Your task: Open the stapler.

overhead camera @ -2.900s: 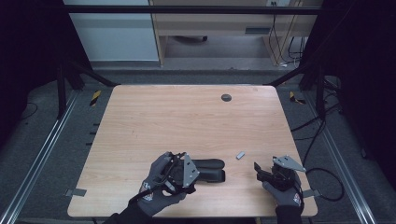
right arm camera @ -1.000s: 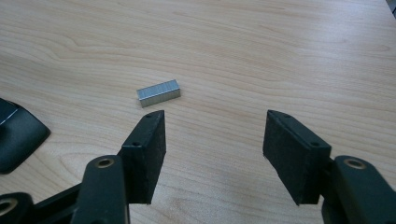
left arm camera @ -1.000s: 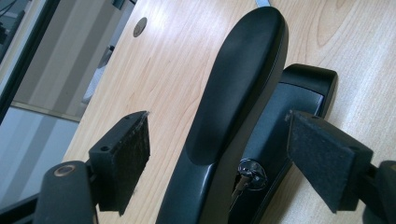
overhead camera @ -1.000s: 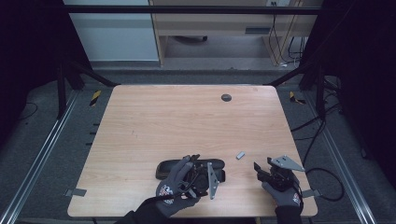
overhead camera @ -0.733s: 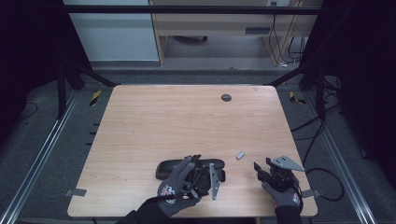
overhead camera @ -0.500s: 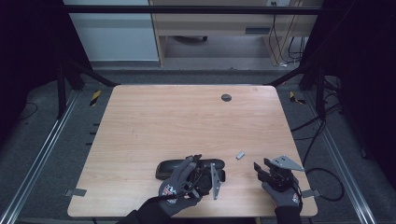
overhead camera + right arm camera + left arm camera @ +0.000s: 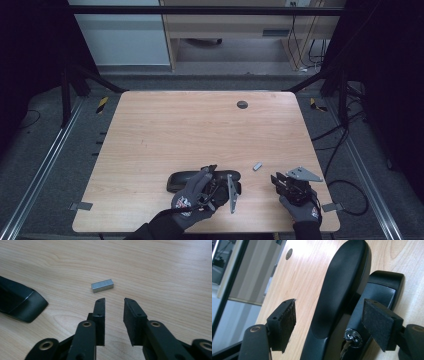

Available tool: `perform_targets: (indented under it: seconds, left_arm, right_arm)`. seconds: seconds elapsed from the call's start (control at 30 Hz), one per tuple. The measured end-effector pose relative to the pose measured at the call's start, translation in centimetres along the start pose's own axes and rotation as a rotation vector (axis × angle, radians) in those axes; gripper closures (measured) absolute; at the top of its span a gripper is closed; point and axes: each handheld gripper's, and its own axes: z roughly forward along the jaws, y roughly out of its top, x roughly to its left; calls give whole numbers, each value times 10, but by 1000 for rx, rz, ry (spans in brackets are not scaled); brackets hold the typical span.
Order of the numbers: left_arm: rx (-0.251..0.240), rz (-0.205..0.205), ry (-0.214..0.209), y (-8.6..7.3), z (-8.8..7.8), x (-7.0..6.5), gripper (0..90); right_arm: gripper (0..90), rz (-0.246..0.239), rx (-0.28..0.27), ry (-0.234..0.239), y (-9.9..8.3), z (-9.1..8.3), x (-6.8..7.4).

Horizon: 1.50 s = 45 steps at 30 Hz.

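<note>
Straddling the black stapler [image 7: 342, 290], left tongs [image 7: 329, 325] closing, untouching.

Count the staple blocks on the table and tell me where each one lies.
1: a small silver staple block lies on bare wood just ahead of the right gripper, right of the black stapler. Others could hide under it.

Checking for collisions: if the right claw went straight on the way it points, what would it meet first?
Probably the small block of staples, lying on the table just ahead of the right claw, slightly left of its centre line.
</note>
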Motion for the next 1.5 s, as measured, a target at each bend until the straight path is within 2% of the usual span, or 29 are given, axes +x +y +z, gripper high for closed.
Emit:
perform_targets:
  seconds: [0.1,0.2,0.4,0.53,0.57,0.7,0.73,0.9,1.2,1.5]
  left_arm:
    - [9,16,14,1,1,0,293]
    - [10,18,22,2,3,-1,311]
    - [15,24,22,2,6,-3,336]
    - [26,40,24,2,7,-2,373]
    - [19,31,26,2,8,-3,378]
    - [29,52,29,4,10,-4,405]
    - [21,47,32,4,11,-5,414]
    - [24,72,47,4,11,-7,445]
    - [18,84,61,5,14,-13,516]
    - [20,95,65,5,14,-13,528]
  right_arm:
    - [785,4,13,20,1,0,4]
    - [829,-15,15,33,3,1,7]
    - [880,-10,0,76,4,-2,12]
    - [895,-20,12,104,5,-1,17]
    - [900,-22,13,109,6,0,19]
    - [900,-35,17,133,7,2,25]
    - [900,-44,18,139,7,2,26]
    - [900,-42,27,173,8,6,35]
    - [900,-49,23,226,10,13,50]
    - [900,-60,30,248,12,23,66]
